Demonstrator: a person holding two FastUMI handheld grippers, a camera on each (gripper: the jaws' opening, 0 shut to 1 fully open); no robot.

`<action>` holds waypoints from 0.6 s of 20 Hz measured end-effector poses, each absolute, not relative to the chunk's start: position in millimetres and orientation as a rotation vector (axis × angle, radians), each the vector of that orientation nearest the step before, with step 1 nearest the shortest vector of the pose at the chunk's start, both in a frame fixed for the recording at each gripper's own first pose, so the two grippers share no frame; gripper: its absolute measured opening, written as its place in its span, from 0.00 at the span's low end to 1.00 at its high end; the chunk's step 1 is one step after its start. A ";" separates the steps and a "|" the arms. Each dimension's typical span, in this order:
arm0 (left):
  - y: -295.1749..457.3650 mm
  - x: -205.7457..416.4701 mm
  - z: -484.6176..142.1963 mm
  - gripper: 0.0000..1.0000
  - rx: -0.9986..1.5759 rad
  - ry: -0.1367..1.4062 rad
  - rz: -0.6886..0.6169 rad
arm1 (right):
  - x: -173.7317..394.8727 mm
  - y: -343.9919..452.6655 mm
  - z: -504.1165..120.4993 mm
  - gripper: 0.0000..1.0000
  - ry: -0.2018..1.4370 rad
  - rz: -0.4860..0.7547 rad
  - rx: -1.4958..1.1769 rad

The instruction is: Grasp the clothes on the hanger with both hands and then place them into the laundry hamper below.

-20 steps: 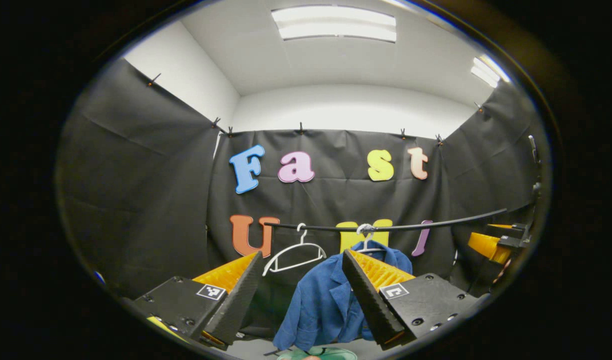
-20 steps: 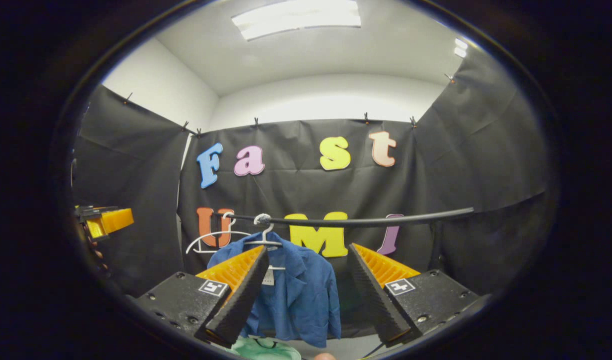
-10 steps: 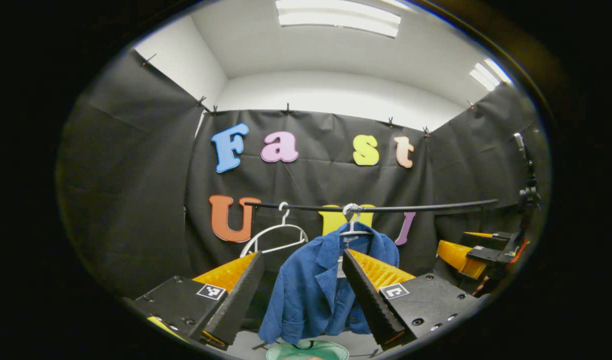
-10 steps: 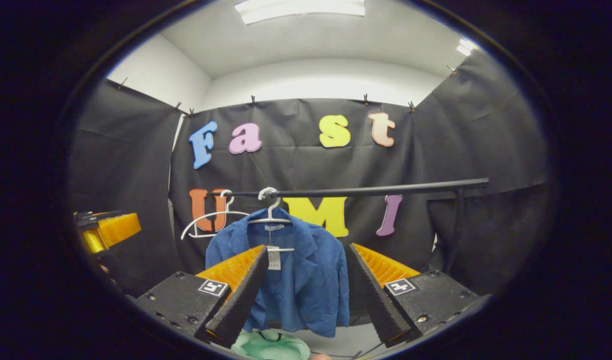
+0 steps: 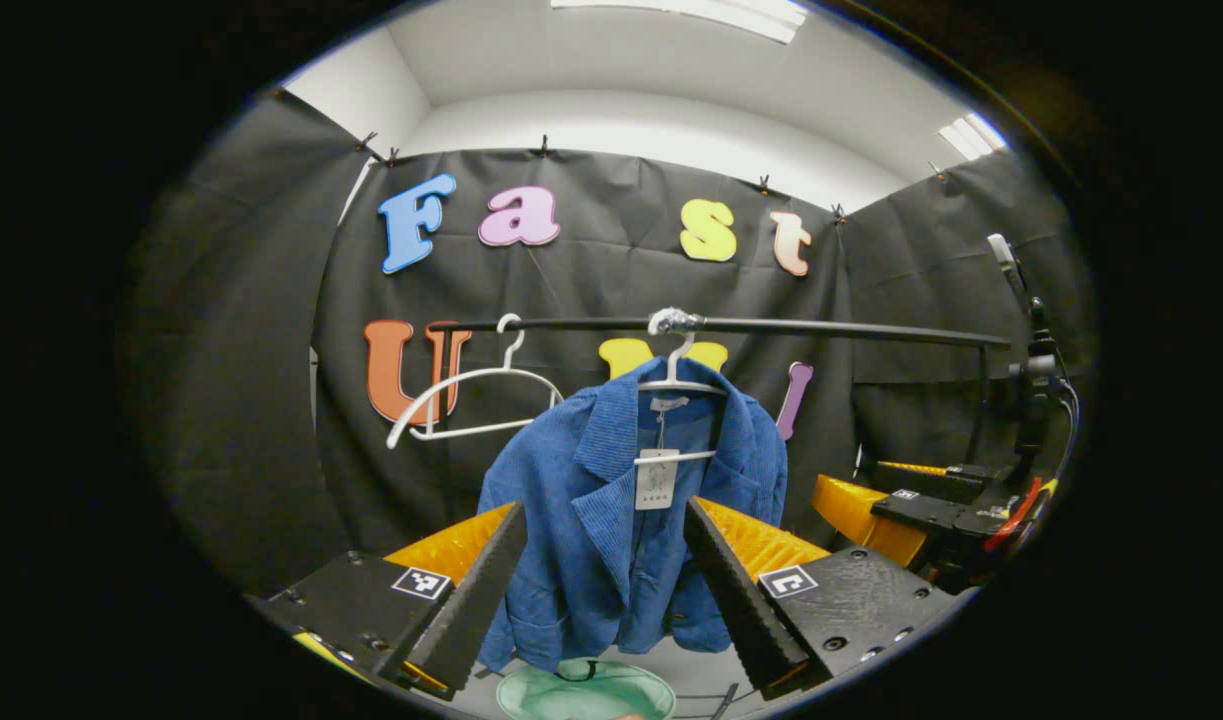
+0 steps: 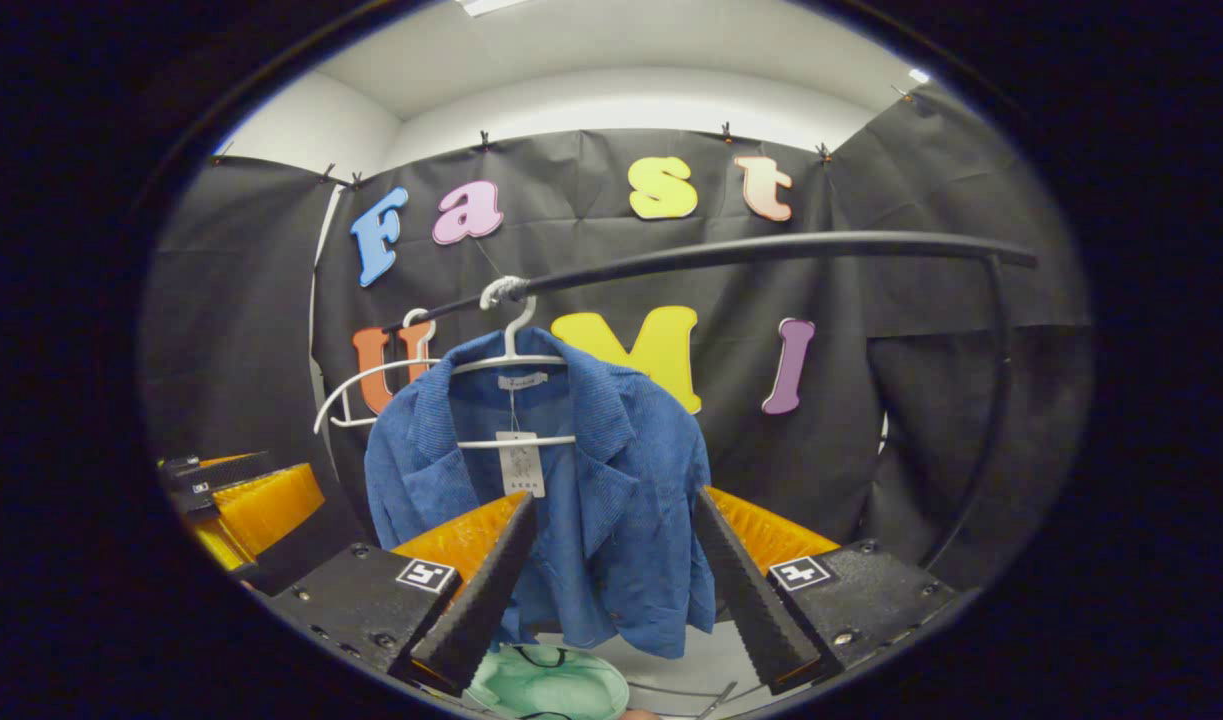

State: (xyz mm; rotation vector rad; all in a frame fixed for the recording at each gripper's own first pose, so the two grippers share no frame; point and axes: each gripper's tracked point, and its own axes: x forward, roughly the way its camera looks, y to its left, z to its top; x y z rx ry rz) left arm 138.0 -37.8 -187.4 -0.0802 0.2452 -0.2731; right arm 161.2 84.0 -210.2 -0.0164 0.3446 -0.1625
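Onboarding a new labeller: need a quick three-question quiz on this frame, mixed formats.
1. True or false: the blue corduroy jacket hangs on a white wire hanger on the black rail.
2. How many hangers are on the rail?
3. Multiple choice: the left gripper and right gripper are A) both shut on the jacket, B) both open and clear of it, C) one open, one shut.

Key: 1 true; 2 two, one being an empty white hanger; 3 B.

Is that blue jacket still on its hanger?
Yes. The blue jacket hangs on the white hanger, hooked over the rail.
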 end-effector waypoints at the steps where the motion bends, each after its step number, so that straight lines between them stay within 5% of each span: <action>1: -42.3 147.2 -199.0 1.00 -0.080 0.251 -0.264 | 173.4 80.3 -223.9 0.99 0.363 -0.148 -0.019; 12: -66.4 233.4 -282.8 0.96 -0.069 0.358 -0.151 | 290.9 60.2 -311.1 0.97 0.484 -0.058 0.037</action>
